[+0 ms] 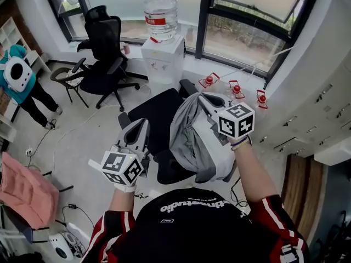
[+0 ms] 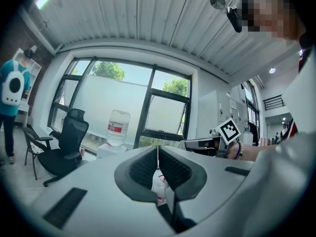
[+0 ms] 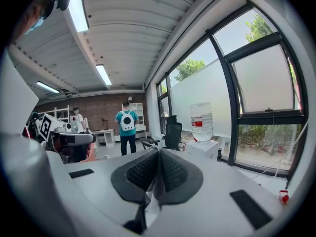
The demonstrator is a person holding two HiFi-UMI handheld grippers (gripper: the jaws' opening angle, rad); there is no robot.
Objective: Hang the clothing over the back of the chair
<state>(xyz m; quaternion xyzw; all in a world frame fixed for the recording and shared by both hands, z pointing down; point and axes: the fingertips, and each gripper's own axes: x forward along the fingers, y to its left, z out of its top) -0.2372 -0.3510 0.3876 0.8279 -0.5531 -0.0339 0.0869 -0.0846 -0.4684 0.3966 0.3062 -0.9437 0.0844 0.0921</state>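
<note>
Hanging from the right gripper [image 1: 204, 99], grey clothing [image 1: 191, 138] pinched between its jaws

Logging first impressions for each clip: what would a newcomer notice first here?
A grey garment hangs from the right hand-held gripper, which is shut on it, by the black chair in the middle of the head view. Behind, a big water bottle stands on a white dispenser by the window. At the left edge stands a person wearing a white backpack.
</note>
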